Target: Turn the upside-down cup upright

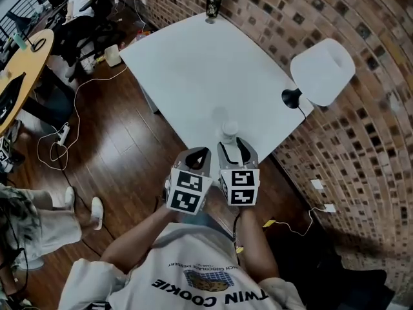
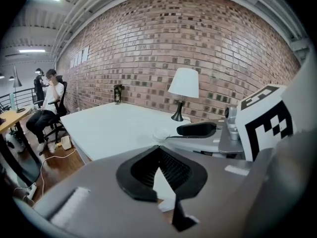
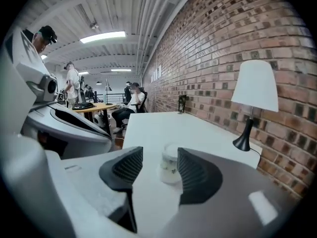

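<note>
A small translucent cup stands rim-down on the white table, close to its near edge. In the right gripper view the cup sits just ahead of my right gripper, in line with the gap between the jaws. Those jaws are open and the pads do not touch the cup. From the head view my right gripper is right behind the cup. My left gripper hangs beside it to the left, over the table's edge, its tips together and nothing in them. Its own view shows the left gripper shut.
A white-shaded lamp on a black base stands at the table's right edge by the brick wall. A dark cup sits at the far corner. Cables lie on the wood floor at left, where people sit by a wooden desk.
</note>
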`<state>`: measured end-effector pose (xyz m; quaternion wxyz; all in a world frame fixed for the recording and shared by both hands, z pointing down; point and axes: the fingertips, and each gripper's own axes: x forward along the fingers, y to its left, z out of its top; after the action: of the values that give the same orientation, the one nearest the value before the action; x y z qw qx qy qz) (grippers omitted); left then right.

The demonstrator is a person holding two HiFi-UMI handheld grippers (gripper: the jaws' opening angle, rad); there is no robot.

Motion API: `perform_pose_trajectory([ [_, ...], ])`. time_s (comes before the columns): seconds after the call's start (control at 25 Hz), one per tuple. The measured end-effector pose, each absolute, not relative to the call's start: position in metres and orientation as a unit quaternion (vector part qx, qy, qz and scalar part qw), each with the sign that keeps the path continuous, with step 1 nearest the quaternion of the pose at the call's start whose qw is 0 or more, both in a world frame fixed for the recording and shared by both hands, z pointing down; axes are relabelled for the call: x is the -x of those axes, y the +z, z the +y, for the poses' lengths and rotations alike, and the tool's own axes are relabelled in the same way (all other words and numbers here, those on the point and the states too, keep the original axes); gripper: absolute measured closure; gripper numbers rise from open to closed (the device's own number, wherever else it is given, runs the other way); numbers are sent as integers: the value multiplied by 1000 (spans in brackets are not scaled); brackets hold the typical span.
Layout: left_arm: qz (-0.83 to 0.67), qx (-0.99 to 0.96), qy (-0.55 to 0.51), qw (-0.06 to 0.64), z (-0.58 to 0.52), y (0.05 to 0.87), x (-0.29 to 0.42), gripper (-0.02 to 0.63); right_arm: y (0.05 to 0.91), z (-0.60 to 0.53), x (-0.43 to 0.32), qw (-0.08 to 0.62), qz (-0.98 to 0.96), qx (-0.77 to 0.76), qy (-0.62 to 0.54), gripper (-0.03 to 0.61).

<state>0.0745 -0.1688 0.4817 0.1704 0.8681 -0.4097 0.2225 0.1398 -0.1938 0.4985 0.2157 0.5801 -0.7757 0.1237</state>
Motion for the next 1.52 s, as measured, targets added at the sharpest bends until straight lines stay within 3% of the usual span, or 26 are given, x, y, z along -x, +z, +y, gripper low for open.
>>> perform_pose_trajectory([
  [0.2, -426, -860, 223, 171, -192, 481, -79, 611, 510, -231, -148, 273, -782, -549, 115, 330],
  [0.44, -443, -850, 220, 183, -212, 485, -68, 611, 526, -253, -146, 364, -784, -492, 105, 327],
  [0.88, -421, -861, 215, 188, -246, 486, -62, 611, 539, -271, -150, 336, -778, -502, 169, 327],
  [1.0, -410, -866, 217, 188, -251, 487, -64, 611, 532, -272, -156, 254, -777, -526, 236, 327],
  [1.16, -399, -871, 217, 185, -260, 486, -67, 611, 527, -269, -173, 35, -739, -539, 403, 327],
  [1.28, -392, -875, 218, 184, -261, 486, -71, 611, 538, -262, -189, -81, -690, -529, 488, 327],
  [1.52, -384, -876, 225, 185, -260, 490, -73, 611, 558, -248, -205, -179, -637, -515, 545, 327],
])
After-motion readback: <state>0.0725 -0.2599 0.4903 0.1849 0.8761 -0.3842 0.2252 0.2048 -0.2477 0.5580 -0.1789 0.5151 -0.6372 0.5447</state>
